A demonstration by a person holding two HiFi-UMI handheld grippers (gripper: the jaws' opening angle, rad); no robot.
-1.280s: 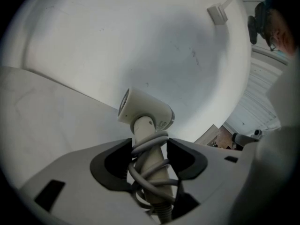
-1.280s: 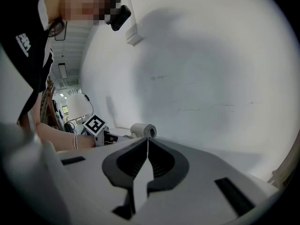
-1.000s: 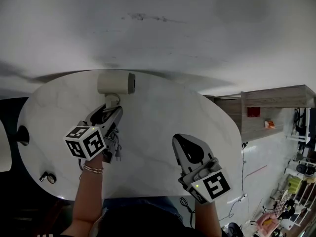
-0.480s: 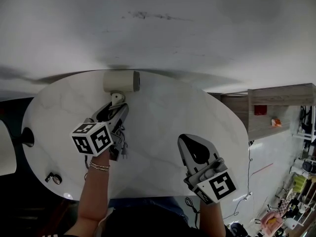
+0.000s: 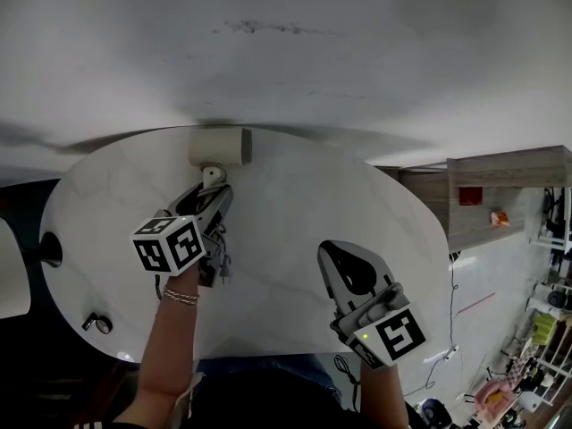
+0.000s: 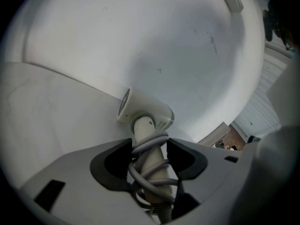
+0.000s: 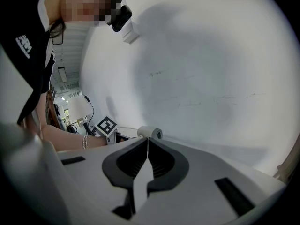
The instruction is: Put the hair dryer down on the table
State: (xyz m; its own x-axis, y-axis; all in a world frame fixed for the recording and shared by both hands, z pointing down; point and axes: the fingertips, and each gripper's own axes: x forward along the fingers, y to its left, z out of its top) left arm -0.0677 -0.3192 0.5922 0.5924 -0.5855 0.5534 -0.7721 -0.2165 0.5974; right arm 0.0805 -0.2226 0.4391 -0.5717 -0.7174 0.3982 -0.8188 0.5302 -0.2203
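Your left gripper (image 5: 210,199) is clamped, jaws wide, on the handle of the hair dryer (image 5: 219,147), whose head is over the far left of the table (image 5: 295,195). Lower it flat before you release. Your right gripper (image 5: 335,253), near right, is closed and empty. Only the left gripper view shows the cord (image 6: 149,144) coiled round the handle between the jaws

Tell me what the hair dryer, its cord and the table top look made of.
The hair dryer: probably plastic, matte cream-white, a smooth moulded shell with soft highlights. The cord: looks like grey rubbery or PVC sheathing, bending in coils round the handle. The table top: white with faint grey veins, so marble or a marble-look slab; cannot tell which.
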